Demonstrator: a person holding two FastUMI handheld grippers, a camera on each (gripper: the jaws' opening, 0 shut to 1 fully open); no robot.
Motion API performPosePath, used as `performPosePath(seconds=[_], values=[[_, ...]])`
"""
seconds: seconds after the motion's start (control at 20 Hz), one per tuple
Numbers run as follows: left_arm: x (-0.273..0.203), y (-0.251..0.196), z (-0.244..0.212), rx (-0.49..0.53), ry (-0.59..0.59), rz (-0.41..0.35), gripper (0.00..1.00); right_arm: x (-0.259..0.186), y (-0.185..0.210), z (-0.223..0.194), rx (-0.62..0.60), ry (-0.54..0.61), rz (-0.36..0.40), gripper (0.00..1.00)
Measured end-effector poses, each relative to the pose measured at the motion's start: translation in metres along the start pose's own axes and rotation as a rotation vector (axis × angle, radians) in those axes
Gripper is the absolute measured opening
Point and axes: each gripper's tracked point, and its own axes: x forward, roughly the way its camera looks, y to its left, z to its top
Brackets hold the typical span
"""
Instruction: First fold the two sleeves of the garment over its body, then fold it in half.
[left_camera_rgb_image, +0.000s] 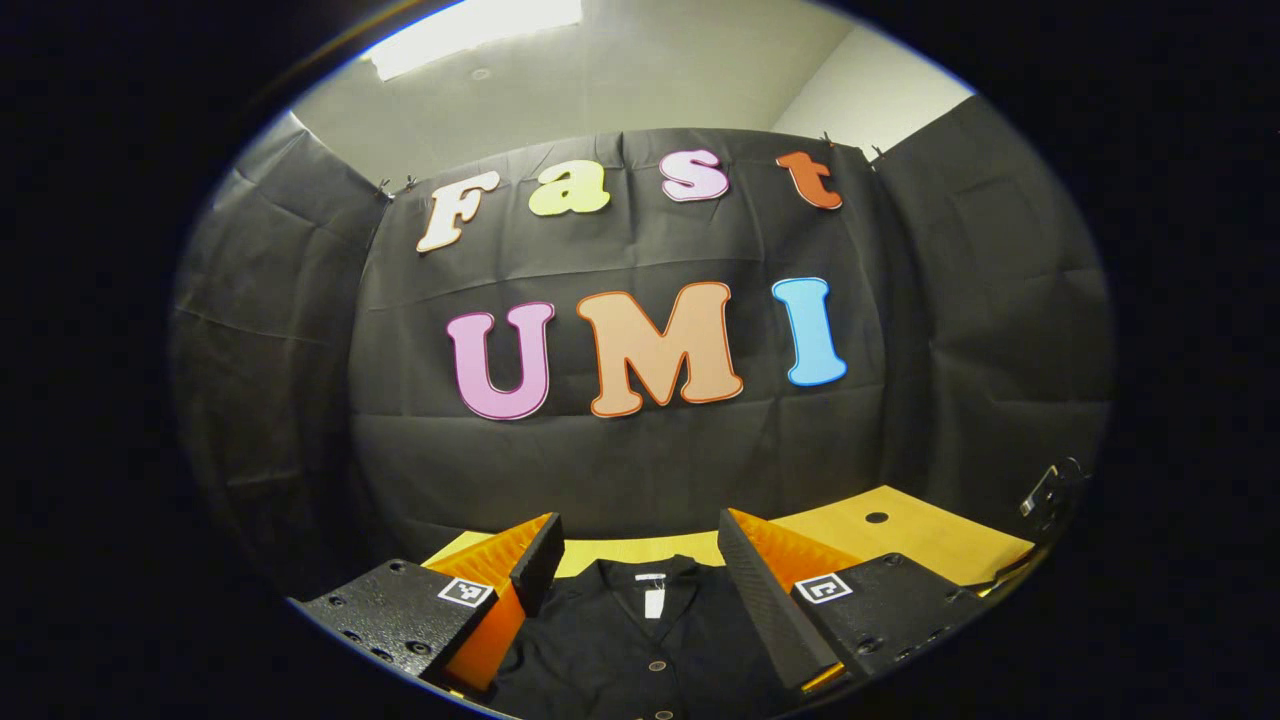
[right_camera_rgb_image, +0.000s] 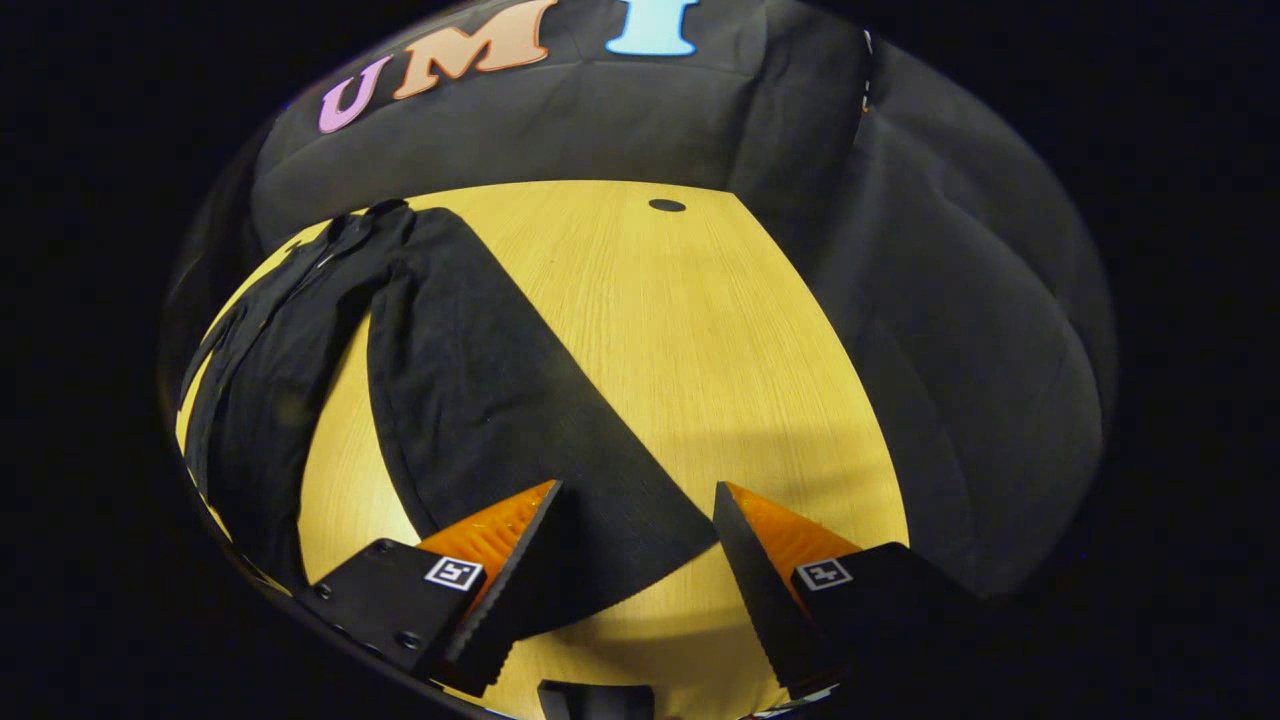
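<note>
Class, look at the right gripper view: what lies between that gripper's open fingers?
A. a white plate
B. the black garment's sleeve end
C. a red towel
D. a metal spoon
B: the right gripper has its fingers spread over the black garment's sleeve end, lying flat on the yellow wooden table.

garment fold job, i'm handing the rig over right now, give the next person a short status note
Left gripper: open, holding nothing, above the garment's collar end.
Right gripper: open, holding nothing, over the cuff end of a sleeve.
The garment lies flat on the wooden table, that sleeve spread out from the body.
Done: nothing visible yet.
Left: fold both sleeves over the body, then fold it in half.
</note>
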Motion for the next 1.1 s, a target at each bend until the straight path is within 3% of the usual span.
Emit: performPosePath(seconds=[0.25,0.3,0.35,0.5,0.6,0.65,0.7,0.85,0.9,0.95,1.0,1.1], values=[[-0.001,-0.008,-0.004,-0.007,0.005,-0.035,0.92,0.002,0.002,0.0,0.095,0.007,0.057,0.96],[0.0,-0.006,-0.002,-0.013,-0.006,-0.037,0.96,0.002,0.005,-0.001,0.088,0.004,0.069,0.91],[0.0,-0.002,-0.001,-0.019,-0.018,-0.038,0.92,0.003,0.011,0.002,0.087,-0.007,0.083,0.89],[-0.001,0.02,-0.009,-0.033,-0.014,-0.022,0.96,0.001,0.017,0.004,0.179,-0.02,0.067,0.13],[-0.004,0.044,-0.006,-0.039,-0.034,0.005,0.92,-0.001,0.02,0.007,0.217,-0.02,0.029,0.03],[-0.004,0.056,-0.007,-0.037,-0.025,0.017,0.96,-0.006,0.027,0.012,0.227,-0.037,0.039,0.03],[-0.004,0.066,-0.011,-0.03,-0.016,0.03,0.92,-0.014,0.035,0.02,0.235,-0.06,0.056,0.03],[-0.01,0.099,-0.01,-0.018,-0.016,0.064,0.96,-0.035,0.09,0.055,0.217,-0.115,0.105,0.03],[-0.011,0.109,-0.012,-0.021,-0.011,0.074,0.92,-0.038,0.102,0.068,0.21,-0.126,0.126,0.03],[-0.012,0.117,-0.013,-0.024,-0.007,0.081,0.96,-0.042,0.115,0.078,0.199,-0.138,0.147,0.03],[-0.015,0.124,-0.014,-0.026,-0.006,0.089,0.92,-0.049,0.128,0.087,0.189,-0.157,0.165,0.03],[-0.021,0.142,-0.013,-0.021,-0.007,0.105,0.96,-0.062,0.155,0.107,0.158,-0.184,0.2,0.03]])
